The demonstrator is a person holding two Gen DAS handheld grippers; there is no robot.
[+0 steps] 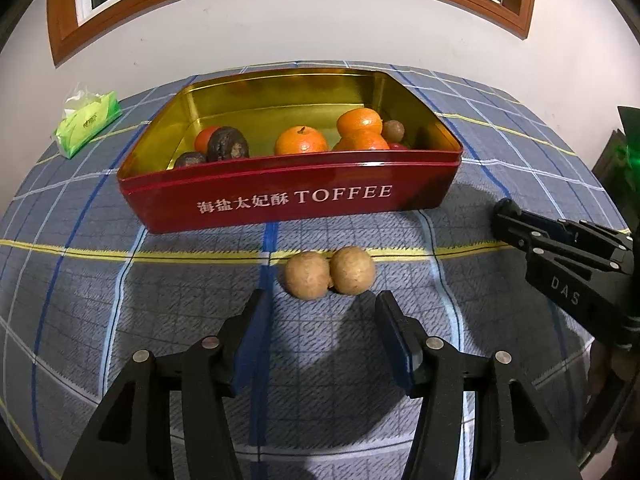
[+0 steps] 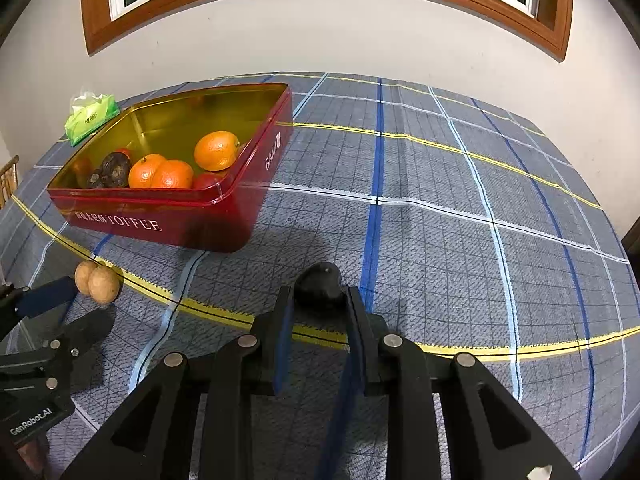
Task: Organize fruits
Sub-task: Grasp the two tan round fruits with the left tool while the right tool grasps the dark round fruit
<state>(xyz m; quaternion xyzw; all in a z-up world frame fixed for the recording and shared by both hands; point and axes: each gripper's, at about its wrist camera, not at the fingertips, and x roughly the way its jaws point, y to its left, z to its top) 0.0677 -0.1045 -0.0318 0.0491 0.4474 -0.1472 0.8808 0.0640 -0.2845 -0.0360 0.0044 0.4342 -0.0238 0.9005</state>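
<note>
Two round tan fruits (image 1: 306, 276) (image 1: 353, 270) lie touching each other on the plaid cloth, just in front of the red toffee tin (image 1: 280, 200). My left gripper (image 1: 320, 304) is open right behind them, with nothing between its fingers. The tin (image 2: 160, 224) holds three oranges (image 1: 301, 141), dark wrinkled fruits (image 1: 227, 144), a tan fruit (image 1: 393, 130) and some red ones. My right gripper (image 2: 320, 298) is shut on a small dark fruit (image 2: 318, 282) low over the cloth, to the right of the tin. From the right wrist view the left gripper (image 2: 90, 306) shows beside the tan pair (image 2: 98, 280).
A green tissue pack (image 1: 88, 122) lies at the table's far left corner behind the tin. The right gripper (image 1: 506, 220) comes in from the right edge of the left wrist view. Plaid cloth (image 2: 460, 208) stretches out right of the tin. A wall with a wood-framed window stands behind.
</note>
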